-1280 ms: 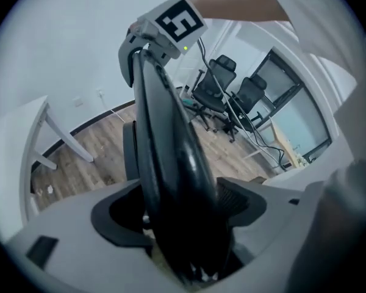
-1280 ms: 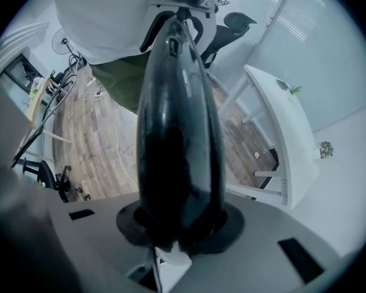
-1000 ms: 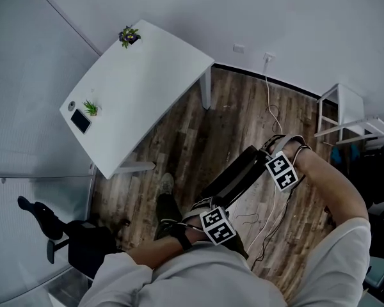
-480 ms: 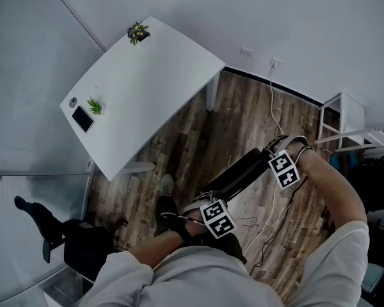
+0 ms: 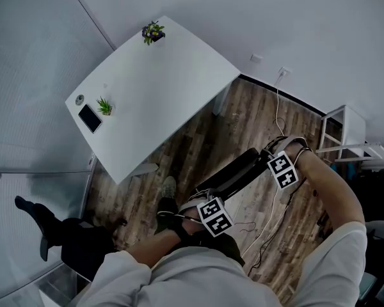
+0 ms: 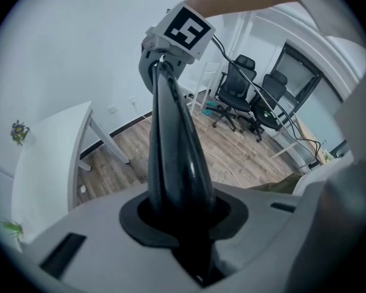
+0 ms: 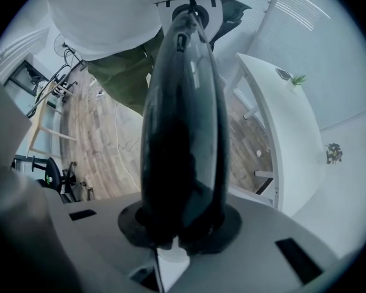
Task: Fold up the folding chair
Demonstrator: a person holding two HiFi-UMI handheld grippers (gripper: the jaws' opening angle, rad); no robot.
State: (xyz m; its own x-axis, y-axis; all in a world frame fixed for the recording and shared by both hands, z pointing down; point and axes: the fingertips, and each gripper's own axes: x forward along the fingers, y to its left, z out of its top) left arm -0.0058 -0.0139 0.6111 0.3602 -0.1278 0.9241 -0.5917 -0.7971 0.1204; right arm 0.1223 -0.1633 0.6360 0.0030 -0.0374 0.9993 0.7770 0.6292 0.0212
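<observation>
The folding chair [image 5: 233, 174] is black and folded flat, and it hangs between my two grippers above the wood floor. My left gripper [image 5: 214, 216] is at its near end, and in the left gripper view the chair's edge [image 6: 174, 145] runs straight out between the jaws. These jaws have just been closing and now press on it. My right gripper [image 5: 281, 170] holds the far end. Its jaws have also closed a little and clamp the chair's rounded edge [image 7: 183, 121].
A white table [image 5: 153, 94] stands to the upper left with a phone [image 5: 89, 118] and two small plants on it. A black office chair [image 5: 64, 235] is at the lower left. A white shelf unit [image 5: 345, 130] stands at the right. Cables [image 5: 275, 210] lie on the floor below the chair.
The chair and both grippers have shifted across the floor, and the white table now sits further right in the head view. The left gripper's cube has moved slightly up along the chair.
</observation>
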